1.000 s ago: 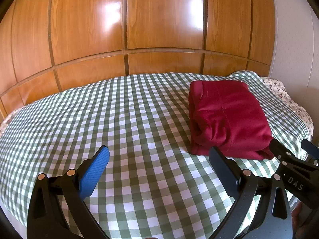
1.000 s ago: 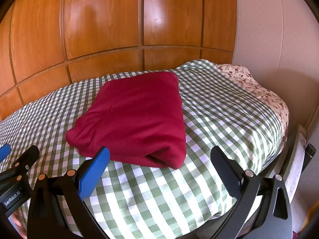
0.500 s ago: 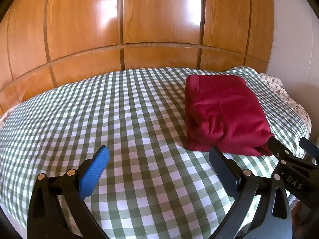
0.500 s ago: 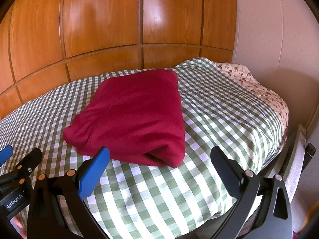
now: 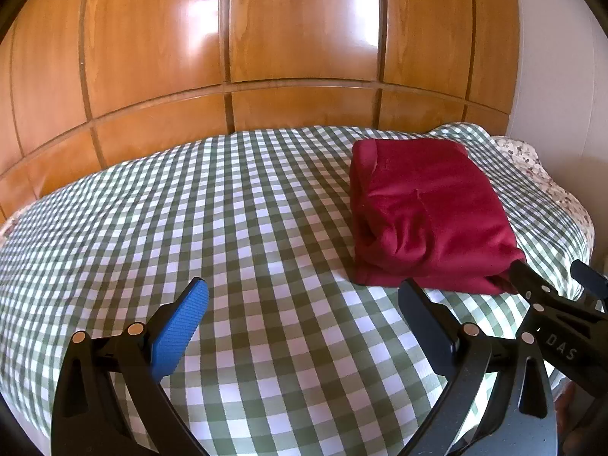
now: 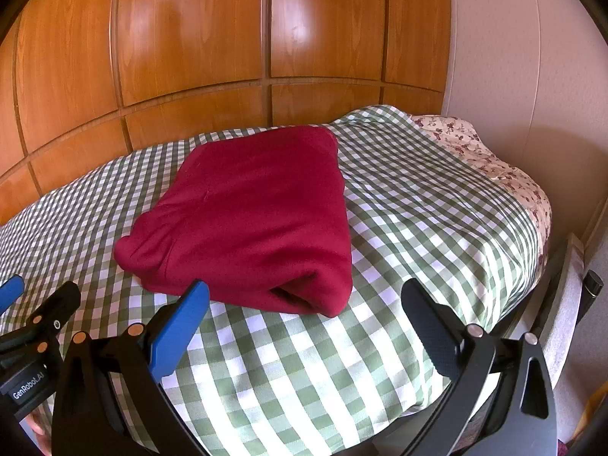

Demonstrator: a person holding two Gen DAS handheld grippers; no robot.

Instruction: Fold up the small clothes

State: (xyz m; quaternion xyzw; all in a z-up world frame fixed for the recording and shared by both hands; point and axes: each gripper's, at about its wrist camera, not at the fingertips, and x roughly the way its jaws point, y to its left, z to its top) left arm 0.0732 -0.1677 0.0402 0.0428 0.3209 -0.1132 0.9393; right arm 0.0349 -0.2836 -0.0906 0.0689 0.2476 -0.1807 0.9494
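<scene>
The left gripper (image 5: 300, 319) hangs with its jaws spread wide and nothing between them, above bare green-and-white checked bedcover (image 5: 228, 228). One of its fingers carries a blue ribbed pad (image 5: 178, 326); the other is black. The right gripper (image 6: 304, 319) is likewise wide open and empty, poised over the near edge of the bed, just in front of the folded dark red fleece garment (image 6: 250, 220). In the left wrist view the right gripper shows at the right edge, its black tip close to the near right corner of the garment; whether it touches the cloth cannot be told.

The garment lies as a thick, roughly rectangular bundle on the right half of the bed, its rounded fold facing the grippers and its layered open edges turned to the left. Nothing lies between either gripper and the garment.

Beyond the bedcover's far right corner a cream floral-print sheet (image 6: 494, 167) is uncovered. Glossy orange-brown wooden panels (image 6: 190, 38) rise directly behind the bed, and a pale wall (image 6: 513, 57) closes off the right side. A padded grey bed frame edge (image 6: 562, 304) runs beside the mattress at the right.
</scene>
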